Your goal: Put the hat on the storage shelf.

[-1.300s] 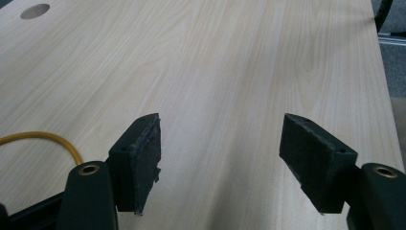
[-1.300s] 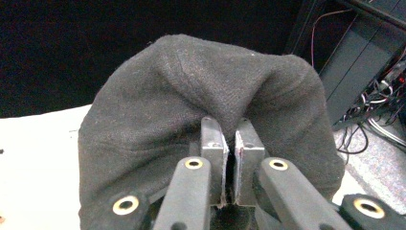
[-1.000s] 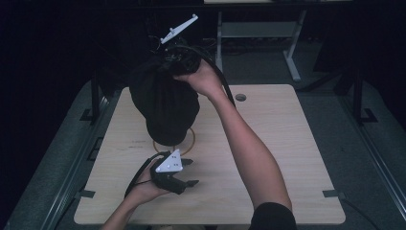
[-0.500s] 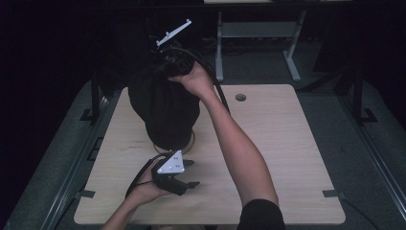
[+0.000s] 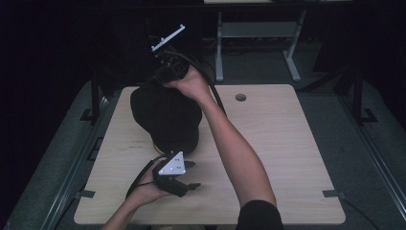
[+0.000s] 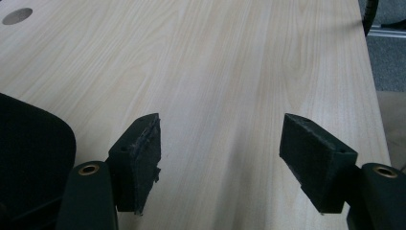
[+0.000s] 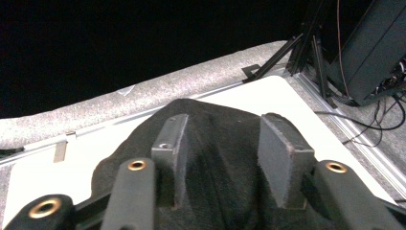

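My right gripper (image 5: pixel 165 72) hangs over the far end of the black cap (image 5: pixel 165 117), which lies on the wooden table (image 5: pixel 287 143) left of the middle; its 2 jaws have just been opening and now stand apart, the cap's cloth rising between the pads (image 7: pixel 282 158) without being pinched. My left gripper (image 5: pixel 184 175) rests low at the table's near edge, just in front of the cap's brim, its 2 jaws spread wide over bare wood with nothing between them.
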Demonstrator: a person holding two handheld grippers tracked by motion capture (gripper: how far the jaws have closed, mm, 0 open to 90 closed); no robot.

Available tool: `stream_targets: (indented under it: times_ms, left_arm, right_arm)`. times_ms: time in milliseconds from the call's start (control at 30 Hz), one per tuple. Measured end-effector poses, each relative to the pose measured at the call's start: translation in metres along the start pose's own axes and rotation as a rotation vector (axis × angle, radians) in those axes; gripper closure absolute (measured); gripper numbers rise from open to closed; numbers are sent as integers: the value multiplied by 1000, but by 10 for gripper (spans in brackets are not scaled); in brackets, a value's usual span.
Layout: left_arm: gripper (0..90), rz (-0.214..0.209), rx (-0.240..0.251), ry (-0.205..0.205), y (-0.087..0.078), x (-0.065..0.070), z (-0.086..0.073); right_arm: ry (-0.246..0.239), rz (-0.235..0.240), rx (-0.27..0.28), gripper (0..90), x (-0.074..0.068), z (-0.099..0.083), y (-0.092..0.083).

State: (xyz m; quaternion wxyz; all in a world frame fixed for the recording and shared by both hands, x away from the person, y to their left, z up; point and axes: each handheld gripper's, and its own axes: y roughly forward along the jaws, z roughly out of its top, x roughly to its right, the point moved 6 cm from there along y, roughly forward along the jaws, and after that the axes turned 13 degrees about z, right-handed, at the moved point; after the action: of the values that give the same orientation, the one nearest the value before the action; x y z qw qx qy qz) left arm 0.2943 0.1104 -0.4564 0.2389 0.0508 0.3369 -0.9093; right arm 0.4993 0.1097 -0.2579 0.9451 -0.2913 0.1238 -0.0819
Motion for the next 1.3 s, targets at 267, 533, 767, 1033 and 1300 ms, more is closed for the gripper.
stream_targets:
  times_ms: [267, 533, 767, 1033, 1300]
  left_arm:
    - [302, -4, -11, -7, 0, 1, -3]
    - [299, 0, -7, -19, -1, 0, -3]
    - [290, -1, -7, -32, -1, -2, -3]
    - [289, -6, -7, -41, -2, -1, -3]
    - [288, 1, 0, -64, -6, -5, -3]
  right_arm:
    - [7, 6, 40, 436, -3, -5, -11]
    - [28, 23, 74, 376, -8, -12, -27]
    - [33, 16, 87, 340, -9, -17, -39]
    - [36, 13, 94, 308, -15, -24, -56]
    - [44, 3, 115, 298, -18, -35, -73]
